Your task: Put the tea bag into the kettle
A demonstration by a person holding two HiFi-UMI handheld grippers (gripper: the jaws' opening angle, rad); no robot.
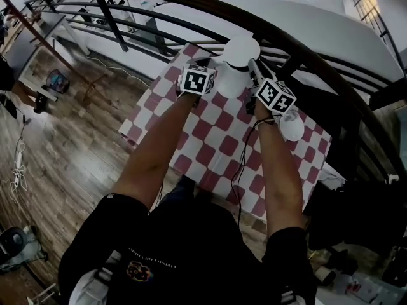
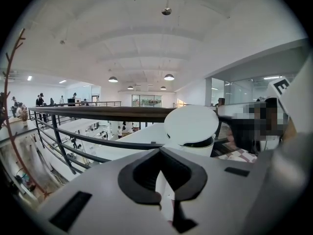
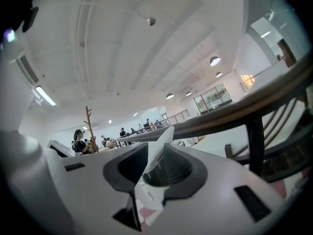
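Right gripper view, right gripper (image 3: 154, 169) spread, tea bag (image 3: 157, 148) tilted between its jaws, left gripper (image 2: 165, 192) pinching kettle (image 2: 190, 126)

red-white checked tablecloth (image 1: 219, 145) beside dark railing (image 2: 98, 113); wood floor (image 1: 70, 151) below; ceiling lamps (image 2: 168, 77) overhead

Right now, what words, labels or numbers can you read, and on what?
Nothing legible.
Print on the person's black shirt: too small and blurred to read.
Marker cubes: black-and-white square patterns only, no letters.
Kettle: no label in view.
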